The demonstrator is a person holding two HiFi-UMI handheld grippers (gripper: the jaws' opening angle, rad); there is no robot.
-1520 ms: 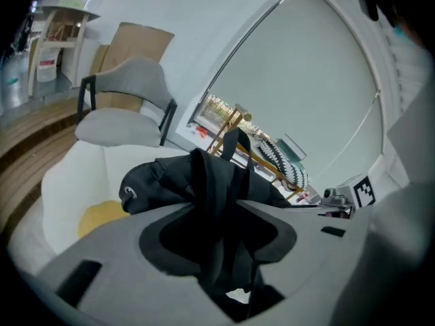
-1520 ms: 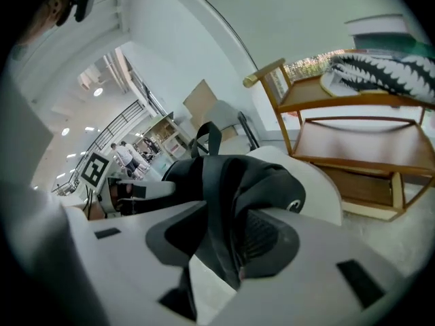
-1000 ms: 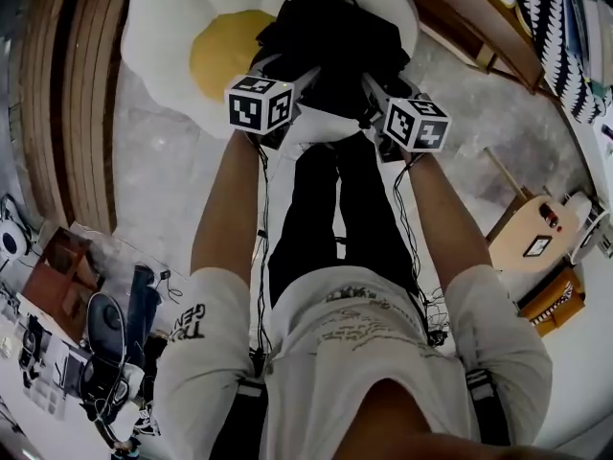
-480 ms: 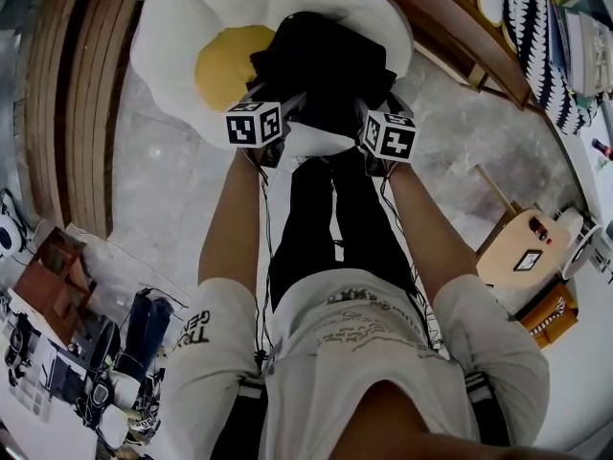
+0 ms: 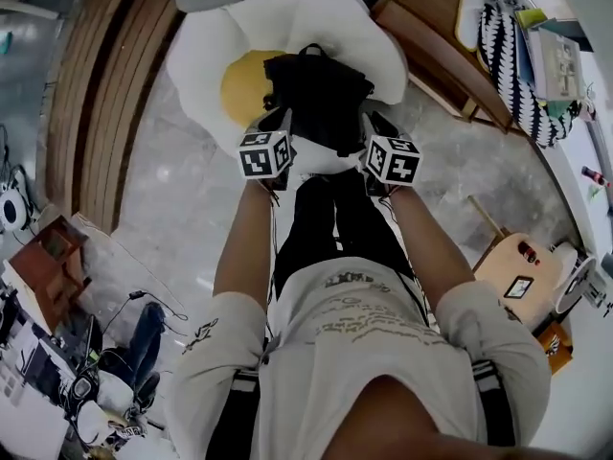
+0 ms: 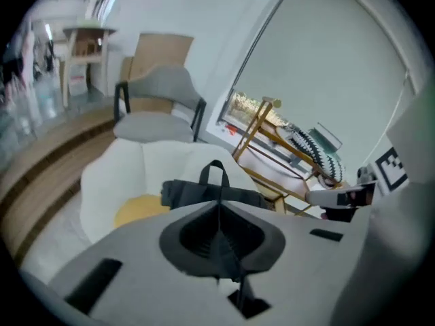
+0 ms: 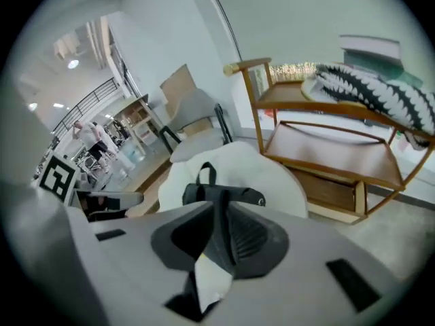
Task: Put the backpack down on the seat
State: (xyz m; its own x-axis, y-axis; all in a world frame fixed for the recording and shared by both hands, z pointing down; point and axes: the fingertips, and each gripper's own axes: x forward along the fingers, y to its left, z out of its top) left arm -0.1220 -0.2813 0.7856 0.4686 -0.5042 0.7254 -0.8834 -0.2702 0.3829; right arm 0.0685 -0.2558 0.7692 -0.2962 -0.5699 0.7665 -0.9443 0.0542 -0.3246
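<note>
The black backpack (image 5: 321,99) lies on the white egg-shaped seat cushion (image 5: 215,46), beside its yellow centre (image 5: 241,86). Its top handle stands up in the left gripper view (image 6: 216,172) and the right gripper view (image 7: 205,175). Both grippers hang at the cushion's near edge, just short of the bag. My left gripper (image 5: 278,125) (image 6: 219,240) is closing, its pads meeting with nothing between them. The jaws of my right gripper (image 5: 372,125) (image 7: 221,240) are closing too, a thin gap still showing, and they hold nothing.
A wooden rack (image 5: 431,56) (image 7: 326,148) with a striped cushion (image 7: 374,94) stands right of the seat. A grey chair (image 6: 160,100) is behind it. Wooden steps (image 5: 96,94) run along the left. A small wooden stool (image 5: 517,271) and floor clutter (image 5: 57,353) flank the person.
Both grippers have drawn back from the backpack toward the person. The bag now rests free on the cushion, farther from the jaws.
</note>
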